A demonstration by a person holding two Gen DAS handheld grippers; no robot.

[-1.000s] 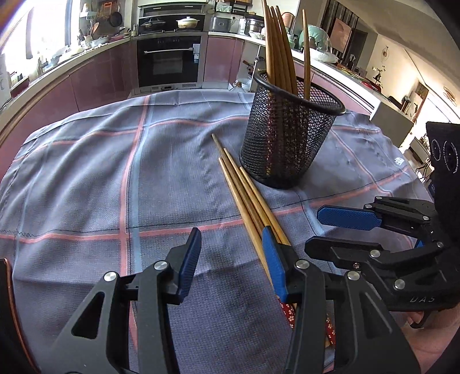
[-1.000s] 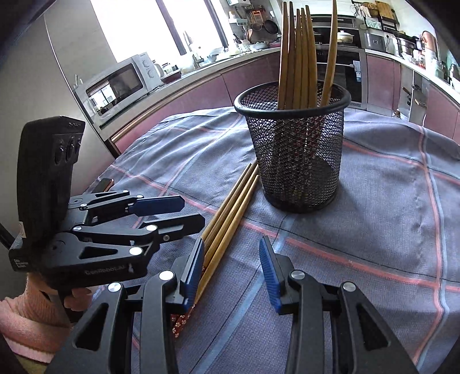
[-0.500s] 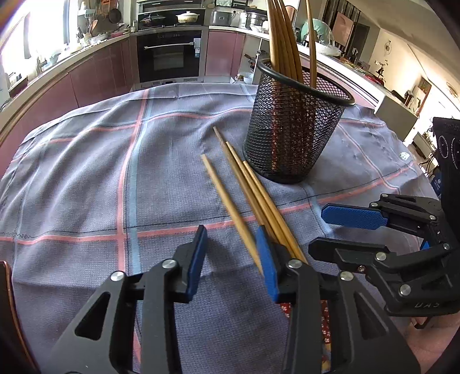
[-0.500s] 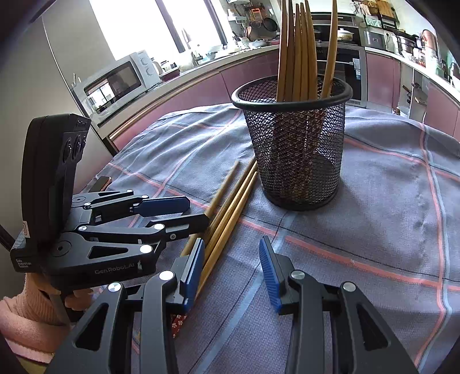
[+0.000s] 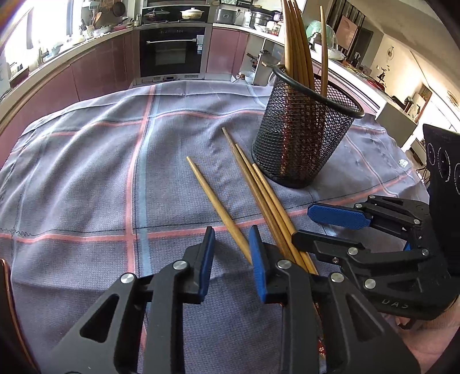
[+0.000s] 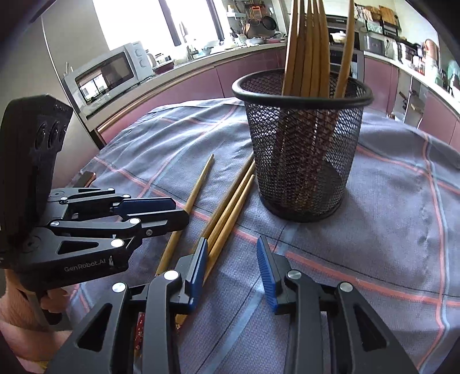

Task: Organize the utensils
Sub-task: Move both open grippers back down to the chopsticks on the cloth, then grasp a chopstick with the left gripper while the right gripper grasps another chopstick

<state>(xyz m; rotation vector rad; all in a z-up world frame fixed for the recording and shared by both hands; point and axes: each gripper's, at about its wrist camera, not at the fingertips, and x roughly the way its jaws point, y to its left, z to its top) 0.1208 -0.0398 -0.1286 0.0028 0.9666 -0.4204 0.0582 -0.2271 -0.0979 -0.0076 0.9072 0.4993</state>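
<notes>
A table draped in a grey-blue checked cloth [image 5: 86, 172] carries a black mesh holder [image 5: 302, 135]. Just beside the holder's base lie three chopsticks [image 5: 267, 201] together; a fourth [image 5: 218, 210], perhaps touching none, lies further out.

Strong daylight enters from the window [image 6: 138, 26] at the upper left of both frames and burns it to white, the cloth [image 5: 86, 172] is evenly bright with only soft shadows, focus is sharp, and the fisheye bends and darkens all edges.
</notes>
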